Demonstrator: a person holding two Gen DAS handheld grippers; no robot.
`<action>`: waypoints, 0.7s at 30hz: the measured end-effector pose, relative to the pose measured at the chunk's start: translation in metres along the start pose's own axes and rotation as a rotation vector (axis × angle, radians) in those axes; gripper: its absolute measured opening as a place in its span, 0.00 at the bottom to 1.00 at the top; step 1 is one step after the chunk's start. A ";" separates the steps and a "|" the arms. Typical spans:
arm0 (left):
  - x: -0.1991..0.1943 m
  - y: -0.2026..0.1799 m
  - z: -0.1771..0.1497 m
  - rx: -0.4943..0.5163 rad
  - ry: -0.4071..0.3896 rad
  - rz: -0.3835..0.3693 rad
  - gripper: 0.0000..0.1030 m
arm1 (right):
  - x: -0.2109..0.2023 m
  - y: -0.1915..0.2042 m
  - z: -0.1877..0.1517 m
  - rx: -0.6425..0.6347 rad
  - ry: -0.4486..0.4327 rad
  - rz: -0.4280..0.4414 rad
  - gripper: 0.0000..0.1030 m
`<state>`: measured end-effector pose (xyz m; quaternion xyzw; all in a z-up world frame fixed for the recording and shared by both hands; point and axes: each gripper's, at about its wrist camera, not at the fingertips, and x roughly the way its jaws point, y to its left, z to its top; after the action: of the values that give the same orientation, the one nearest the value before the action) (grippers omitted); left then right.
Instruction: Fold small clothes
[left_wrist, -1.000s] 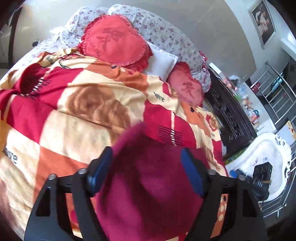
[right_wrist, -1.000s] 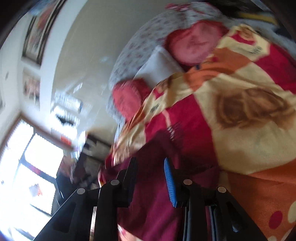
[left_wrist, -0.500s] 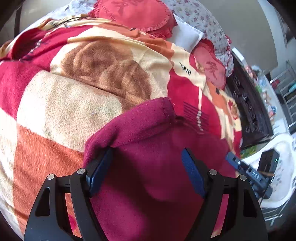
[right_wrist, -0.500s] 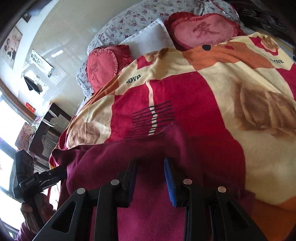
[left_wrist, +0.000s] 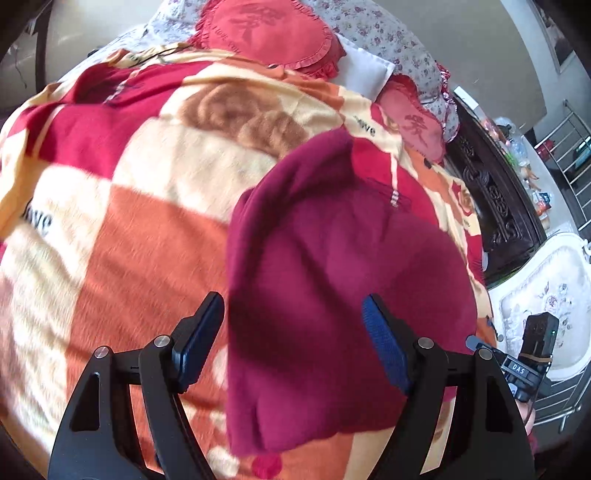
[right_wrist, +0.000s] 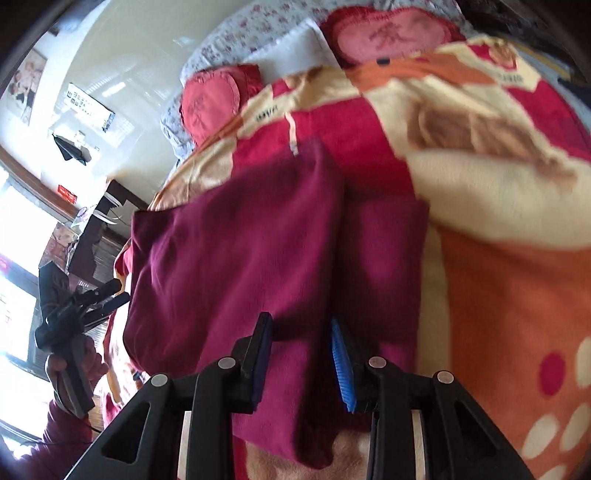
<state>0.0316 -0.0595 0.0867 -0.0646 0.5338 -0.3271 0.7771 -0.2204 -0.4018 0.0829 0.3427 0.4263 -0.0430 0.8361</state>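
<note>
A dark maroon fleece garment (left_wrist: 343, 280) lies part-folded on the bed's red, orange and cream blanket (left_wrist: 140, 240). The left gripper (left_wrist: 293, 339) hangs wide open; the right gripper (right_wrist: 301, 360) stands narrowly parted, unclamped. The loose top fold could slip open.

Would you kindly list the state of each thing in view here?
Maroon garment: lying on the blanket, partly folded over itself.
Blanket: spread over the bed.
Left hand-held gripper: jaws wide, no grip visible.
Right hand-held gripper: jaws narrow, garment between them; grip unclear.
</note>
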 end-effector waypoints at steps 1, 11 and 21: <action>-0.001 0.002 -0.002 -0.009 0.004 -0.003 0.76 | 0.003 -0.001 -0.002 0.003 0.002 0.012 0.29; -0.022 0.004 -0.017 -0.011 -0.009 -0.008 0.76 | -0.020 0.028 -0.015 -0.153 -0.094 -0.058 0.07; -0.017 -0.005 -0.047 0.114 0.023 0.049 0.76 | -0.017 -0.016 -0.039 -0.051 -0.023 -0.172 0.06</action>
<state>-0.0154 -0.0419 0.0823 -0.0035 0.5248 -0.3387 0.7809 -0.2632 -0.3940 0.0711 0.2831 0.4454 -0.1077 0.8425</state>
